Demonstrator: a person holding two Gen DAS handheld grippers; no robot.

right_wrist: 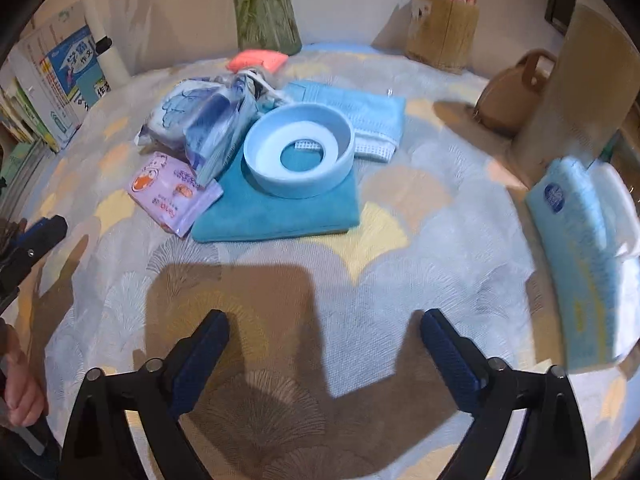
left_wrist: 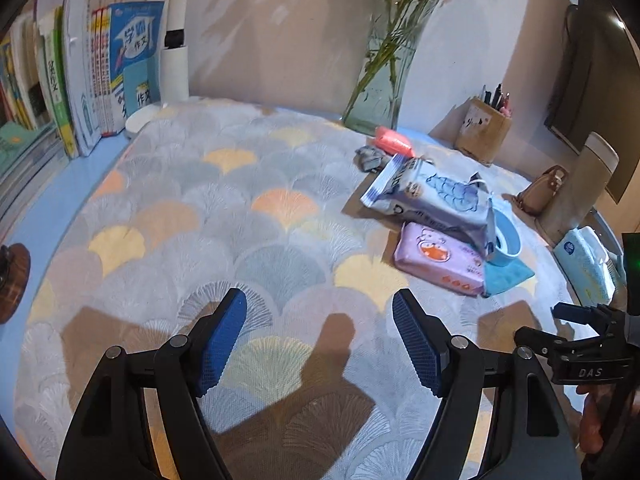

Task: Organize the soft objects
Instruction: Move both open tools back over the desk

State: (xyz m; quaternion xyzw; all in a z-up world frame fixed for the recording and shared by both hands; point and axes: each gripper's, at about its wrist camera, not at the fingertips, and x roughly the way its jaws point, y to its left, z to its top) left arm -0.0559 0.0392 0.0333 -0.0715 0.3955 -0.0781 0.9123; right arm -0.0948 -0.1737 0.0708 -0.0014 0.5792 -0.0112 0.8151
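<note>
Left gripper with jaws apart, nothing between them, above bare patterned cloth on the counter. Right gripper spread wide, likewise empty, over the near middle of the counter. Toward the far edge, a heap of soft things: teal towel under a pale blue ring-shaped dish, light blue cloth behind, purple tissue pack touching the towel's left side, blue-white packet leaning above it. At the right edge, a light blue wipes pack.
</note>
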